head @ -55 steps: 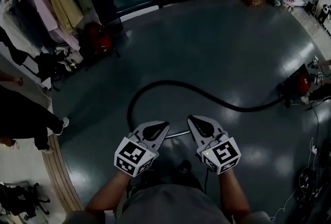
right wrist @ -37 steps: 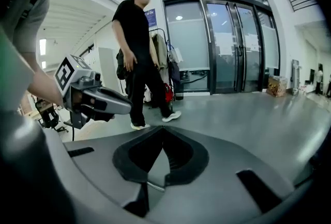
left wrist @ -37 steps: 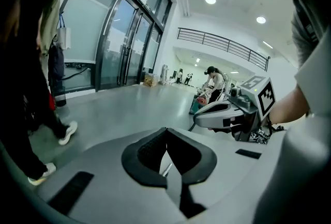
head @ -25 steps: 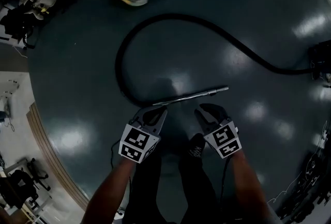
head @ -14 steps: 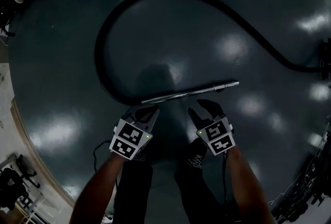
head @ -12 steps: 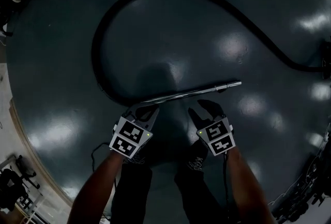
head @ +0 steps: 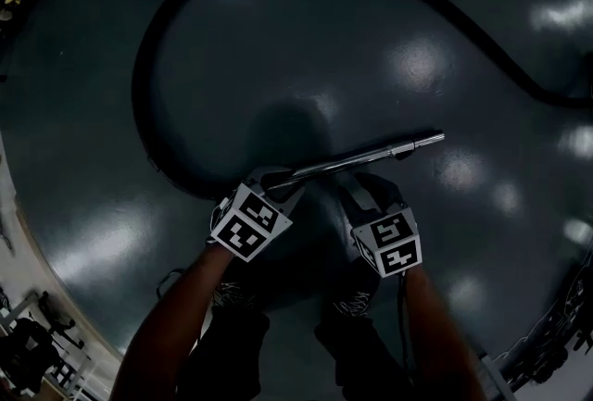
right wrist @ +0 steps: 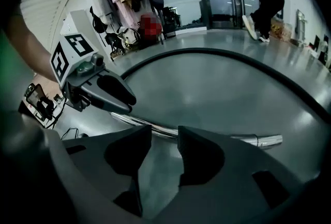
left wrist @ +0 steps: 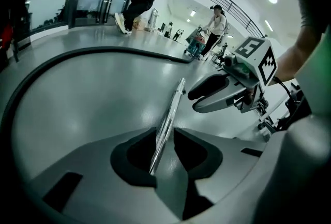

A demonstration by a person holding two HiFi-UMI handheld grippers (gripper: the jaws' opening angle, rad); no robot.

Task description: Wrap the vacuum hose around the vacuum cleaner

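Hose point(head: 139, 84) curls over the floor point(head: 296, 38); its metal tube point(head: 361, 156) lies between the left gripper's point(head: 278, 179) just-opening jaws (unpinched). Right gripper point(head: 366, 189) just opened, empty.

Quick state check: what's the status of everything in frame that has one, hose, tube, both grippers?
vacuum hose: loose on the floor in a wide curve, not wrapped.
metal wand: lying flat, one end between the left gripper's jaws.
left gripper: jaws just opened, apart around the wand, no visible clamp.
right gripper: jaws just opened, apart, empty; the wand lies just past its tips.
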